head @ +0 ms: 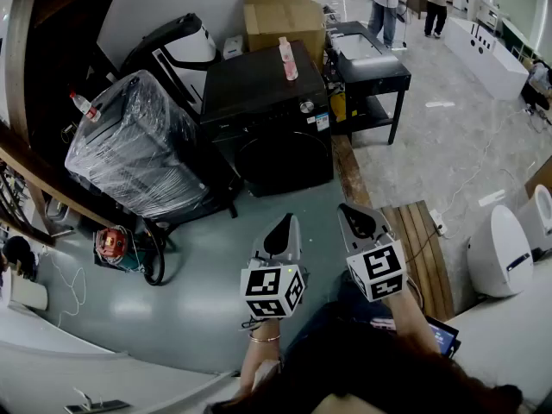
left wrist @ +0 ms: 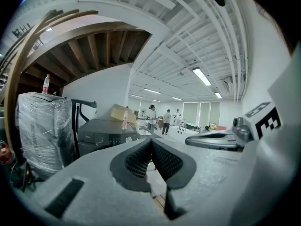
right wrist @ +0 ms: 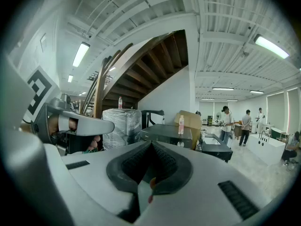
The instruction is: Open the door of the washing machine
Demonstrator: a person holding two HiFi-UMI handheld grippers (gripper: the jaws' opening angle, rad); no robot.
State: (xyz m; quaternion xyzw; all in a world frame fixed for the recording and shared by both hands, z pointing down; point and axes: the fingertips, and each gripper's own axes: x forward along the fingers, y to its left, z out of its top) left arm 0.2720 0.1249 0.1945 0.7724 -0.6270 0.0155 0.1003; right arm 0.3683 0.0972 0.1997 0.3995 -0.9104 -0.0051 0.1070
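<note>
Approach stage: left gripper and right gripper, jaws together and empty, well short of the washing machine; next, reaching its closed door.

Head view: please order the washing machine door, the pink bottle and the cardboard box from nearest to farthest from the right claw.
1. The washing machine door: low, ahead of the right claw, slightly left.
2. The pink bottle: on the machine's top.
3. The cardboard box: behind the machine, against the wall.
</note>
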